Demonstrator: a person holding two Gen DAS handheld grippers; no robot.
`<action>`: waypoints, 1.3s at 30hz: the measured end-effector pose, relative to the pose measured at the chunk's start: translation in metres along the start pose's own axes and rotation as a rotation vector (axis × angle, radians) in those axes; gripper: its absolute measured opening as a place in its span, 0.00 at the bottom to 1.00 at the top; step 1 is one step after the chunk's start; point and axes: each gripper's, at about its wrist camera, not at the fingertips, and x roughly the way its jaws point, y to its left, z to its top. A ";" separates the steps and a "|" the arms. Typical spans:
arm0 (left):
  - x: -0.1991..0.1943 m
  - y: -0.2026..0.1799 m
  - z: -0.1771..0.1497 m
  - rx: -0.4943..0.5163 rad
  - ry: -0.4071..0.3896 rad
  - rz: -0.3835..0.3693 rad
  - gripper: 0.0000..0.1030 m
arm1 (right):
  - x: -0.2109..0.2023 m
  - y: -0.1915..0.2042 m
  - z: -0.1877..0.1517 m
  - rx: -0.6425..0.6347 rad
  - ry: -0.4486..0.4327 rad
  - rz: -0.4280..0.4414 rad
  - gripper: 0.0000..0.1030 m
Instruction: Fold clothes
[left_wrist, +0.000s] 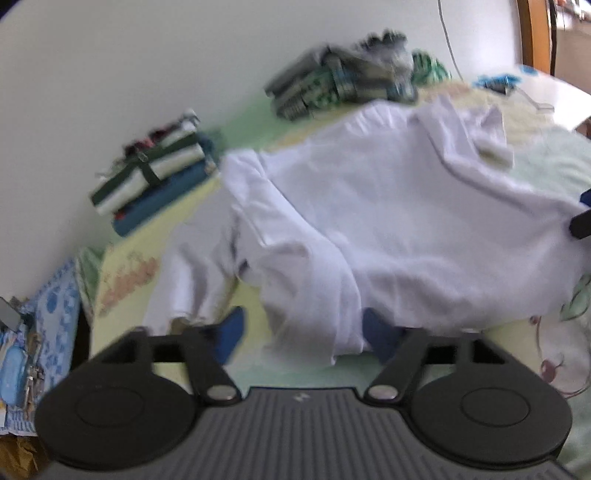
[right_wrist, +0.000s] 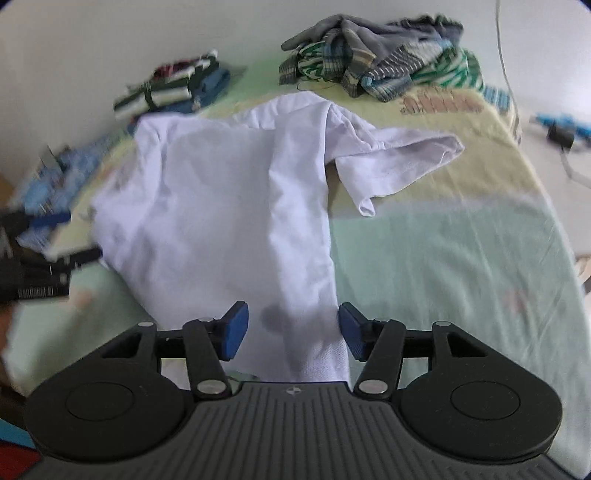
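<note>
A white T-shirt (left_wrist: 388, 206) (right_wrist: 221, 192) lies spread and rumpled on the bed, one short sleeve (right_wrist: 399, 158) sticking out to the right. My left gripper (left_wrist: 306, 338) is open at the shirt's near edge, with a loose fold of white cloth between its blue pads (left_wrist: 231, 338), which do not press on it. In the right wrist view, my right gripper (right_wrist: 293, 330) is open too; the shirt's lower hem lies between its blue pads (right_wrist: 352, 330), untouched by them. The left gripper (right_wrist: 48, 273) shows there as a dark blur at the left edge.
A folded stack of clothes (left_wrist: 155, 170) (right_wrist: 173, 92) sits by the white wall at the back left. A heap of unfolded striped and checked garments (left_wrist: 351, 85) (right_wrist: 380, 66) lies at the back. Pale green and yellow bedsheet (right_wrist: 443, 240) extends right. Blue patterned clutter (left_wrist: 48, 321) sits off the bed's left side.
</note>
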 end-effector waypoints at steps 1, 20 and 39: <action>0.005 0.002 0.000 -0.015 0.022 -0.027 0.31 | 0.003 0.001 -0.003 -0.008 0.008 -0.025 0.56; -0.045 0.073 -0.039 -0.328 0.023 -0.084 0.02 | 0.002 -0.013 -0.024 0.099 -0.046 0.000 0.71; -0.016 0.112 -0.092 -0.441 0.078 -0.147 0.63 | -0.021 -0.035 -0.025 0.348 -0.073 0.026 0.10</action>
